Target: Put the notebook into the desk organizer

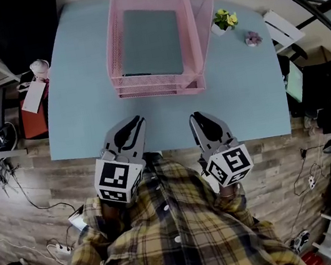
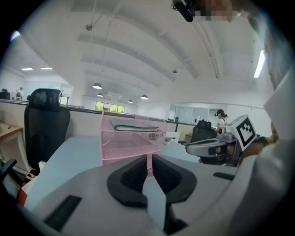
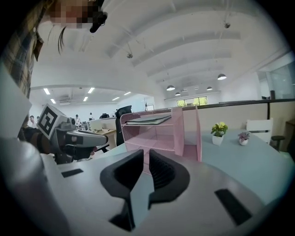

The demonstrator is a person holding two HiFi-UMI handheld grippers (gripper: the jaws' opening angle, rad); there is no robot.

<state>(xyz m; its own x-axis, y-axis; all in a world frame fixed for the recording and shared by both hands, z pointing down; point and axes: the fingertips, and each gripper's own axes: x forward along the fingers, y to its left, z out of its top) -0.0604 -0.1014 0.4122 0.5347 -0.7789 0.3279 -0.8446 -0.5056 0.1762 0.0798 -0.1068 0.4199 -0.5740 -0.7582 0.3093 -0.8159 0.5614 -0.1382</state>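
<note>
The grey notebook [image 1: 151, 41] lies flat on the top tray of the pink wire desk organizer [image 1: 113, 43] at the far middle of the pale blue table [image 1: 80, 118]. Both grippers hover over the table's near edge, well short of the organizer. My left gripper [image 1: 138, 122] and my right gripper [image 1: 195, 118] each show only a narrow slit between the pads, with nothing in it. In the left gripper view the left gripper [image 2: 149, 159] points at the organizer [image 2: 124, 150] and notebook [image 2: 136, 125]. In the right gripper view the right gripper [image 3: 146, 154] faces the organizer [image 3: 184, 133] and notebook [image 3: 147, 120].
A small potted yellow plant [image 1: 224, 20] and a tiny purple one [image 1: 253, 38] stand right of the organizer. A black office chair [image 1: 17, 28] sits beyond the table's left corner. A plaid shirt [image 1: 171, 235] fills the bottom of the head view.
</note>
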